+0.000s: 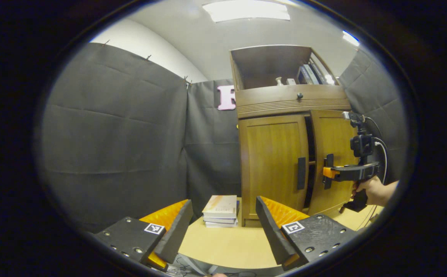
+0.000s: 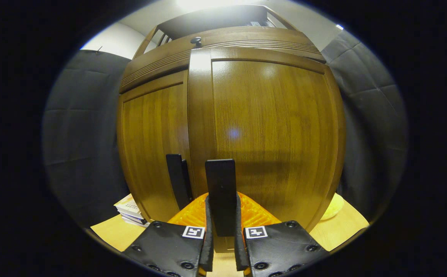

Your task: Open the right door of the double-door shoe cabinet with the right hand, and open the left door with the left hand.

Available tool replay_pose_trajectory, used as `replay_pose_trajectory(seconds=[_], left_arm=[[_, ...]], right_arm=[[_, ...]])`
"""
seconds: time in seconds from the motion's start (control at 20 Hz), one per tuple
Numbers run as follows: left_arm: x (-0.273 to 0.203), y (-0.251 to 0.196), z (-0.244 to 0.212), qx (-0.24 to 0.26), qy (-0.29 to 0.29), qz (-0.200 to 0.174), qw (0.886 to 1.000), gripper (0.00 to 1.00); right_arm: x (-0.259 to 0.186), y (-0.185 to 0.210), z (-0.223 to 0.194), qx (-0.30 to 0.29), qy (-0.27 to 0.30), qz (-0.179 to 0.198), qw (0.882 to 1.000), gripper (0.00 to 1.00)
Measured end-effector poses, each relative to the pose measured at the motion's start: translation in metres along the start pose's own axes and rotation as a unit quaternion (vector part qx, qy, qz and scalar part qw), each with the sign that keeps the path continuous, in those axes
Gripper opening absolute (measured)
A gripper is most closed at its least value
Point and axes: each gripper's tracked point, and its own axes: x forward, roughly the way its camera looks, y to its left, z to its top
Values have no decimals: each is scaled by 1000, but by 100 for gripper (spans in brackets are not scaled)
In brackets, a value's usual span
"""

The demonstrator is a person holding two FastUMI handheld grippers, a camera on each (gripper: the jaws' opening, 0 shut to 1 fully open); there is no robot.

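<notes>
Fingers of the right gripper pinch the right door handle; the right door stands slightly ajar. Left gripper hangs spread, well back from the closed left door, near stacked books on the table.

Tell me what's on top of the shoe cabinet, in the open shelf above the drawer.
In the open shelf sit several leaning books and two small pale objects, too small to identify. The shelf's left side is shadowed.
</notes>
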Motion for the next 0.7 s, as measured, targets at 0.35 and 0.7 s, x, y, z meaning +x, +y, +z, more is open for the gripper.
replay_pose_trajectory(seconds=[0.35, 0.7], left_arm=[[1, -15, -1, -2, -7, -28, 1000, 95], [-4, -27, -2, -3, -12, -50, 999, 95]], right_arm=[[-40, -11, -1, -1, 7, 8, 1000, 21], [-75, -26, -3, -3, 8, 5, 1000, 21]])
